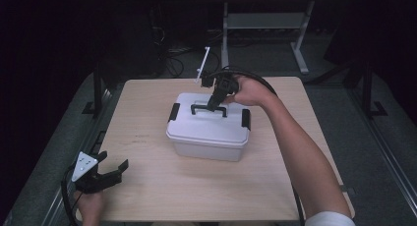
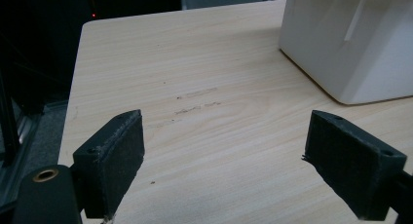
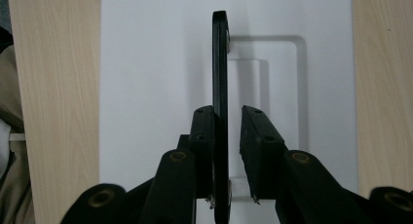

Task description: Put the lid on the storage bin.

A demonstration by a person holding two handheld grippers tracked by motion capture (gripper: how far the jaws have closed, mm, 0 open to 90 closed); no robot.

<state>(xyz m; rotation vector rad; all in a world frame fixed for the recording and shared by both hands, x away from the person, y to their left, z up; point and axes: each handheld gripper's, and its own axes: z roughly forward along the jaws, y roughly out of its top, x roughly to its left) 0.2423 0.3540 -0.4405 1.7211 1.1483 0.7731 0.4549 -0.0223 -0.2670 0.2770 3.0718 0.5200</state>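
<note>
1. Right gripper view: right gripper [image 3: 228, 136] straddles the raised black handle [image 3: 220, 63] of the white lidded bin [image 1: 209, 130], mid-surface; fingers not fully pinching.
2. Left gripper [image 2: 234, 156] idle, fingers spread.
3. Next, likely: close, lift.

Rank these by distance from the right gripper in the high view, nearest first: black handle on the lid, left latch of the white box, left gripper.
1. Black handle: between the jaws of the right gripper, on the lid's top.
2. Left latch: on the white box, at its left end.
3. Left gripper: far off at the table's near left corner.
</note>
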